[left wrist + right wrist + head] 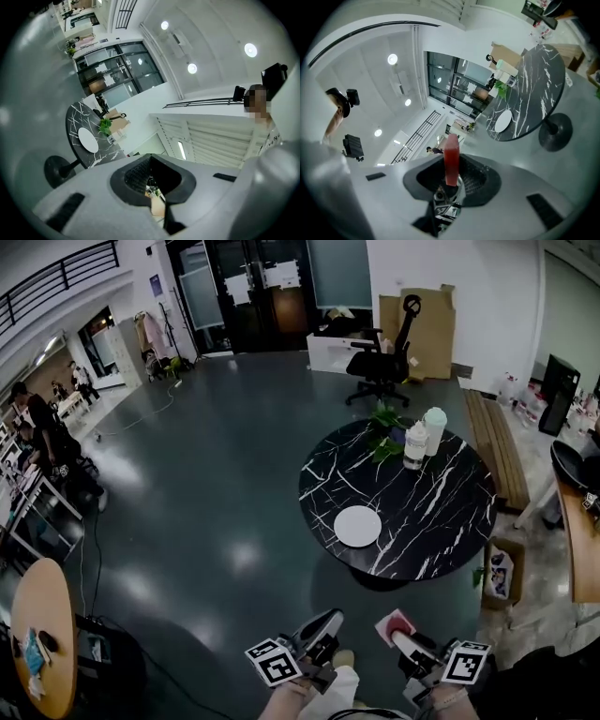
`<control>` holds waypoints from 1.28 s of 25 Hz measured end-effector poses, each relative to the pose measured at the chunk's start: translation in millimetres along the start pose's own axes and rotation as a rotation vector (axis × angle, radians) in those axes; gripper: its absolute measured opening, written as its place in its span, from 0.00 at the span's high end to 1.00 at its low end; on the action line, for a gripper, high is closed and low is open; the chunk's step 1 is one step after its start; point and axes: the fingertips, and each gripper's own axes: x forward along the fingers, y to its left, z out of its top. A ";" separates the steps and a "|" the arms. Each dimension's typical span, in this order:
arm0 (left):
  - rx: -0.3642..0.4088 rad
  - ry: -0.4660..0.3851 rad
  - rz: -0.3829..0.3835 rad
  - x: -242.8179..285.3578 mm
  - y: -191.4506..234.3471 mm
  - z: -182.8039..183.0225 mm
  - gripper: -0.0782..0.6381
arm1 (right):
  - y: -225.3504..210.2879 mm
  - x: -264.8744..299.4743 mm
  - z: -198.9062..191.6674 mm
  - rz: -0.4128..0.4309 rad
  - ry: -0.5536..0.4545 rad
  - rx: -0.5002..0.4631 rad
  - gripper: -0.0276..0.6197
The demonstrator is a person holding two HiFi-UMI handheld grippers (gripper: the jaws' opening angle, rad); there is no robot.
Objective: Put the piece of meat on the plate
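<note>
A white plate (357, 526) lies bare near the front left edge of a round black marble table (441, 512). Both grippers hover over the floor, well short of the table. My right gripper (401, 636) is shut on a flat red piece of meat (396, 625). In the right gripper view the meat (451, 157) stands on edge between the pads of that gripper (452, 174), and the plate (503, 121) lies far ahead. My left gripper (321, 632) holds nothing. The left gripper view shows its jaws (157, 197) only a narrow slit apart, with the plate (87, 139) far off at the left.
Two bottles (415, 444) (434, 430) and a small green plant (386, 432) stand at the table's far side. Beyond are an office chair (384, 357), a bench (492, 442) at the right and a box (500, 573) on the floor. A wooden table (37, 634) stands at the left.
</note>
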 end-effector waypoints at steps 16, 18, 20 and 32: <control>-0.015 0.079 0.007 97.2 114.8 74.4 0.88 | -67.7 122.6 90.2 -0.063 0.027 0.004 0.82; -0.010 0.084 0.025 105.9 123.4 83.6 0.88 | -75.5 132.1 96.5 -0.078 0.032 -0.004 0.82; -0.008 0.082 0.037 112.4 133.4 87.2 0.88 | -85.5 138.5 99.3 -0.107 0.054 -0.013 0.82; -0.029 0.073 0.145 156.4 220.2 88.7 0.88 | -205.2 211.0 120.3 -0.269 0.278 -0.037 0.82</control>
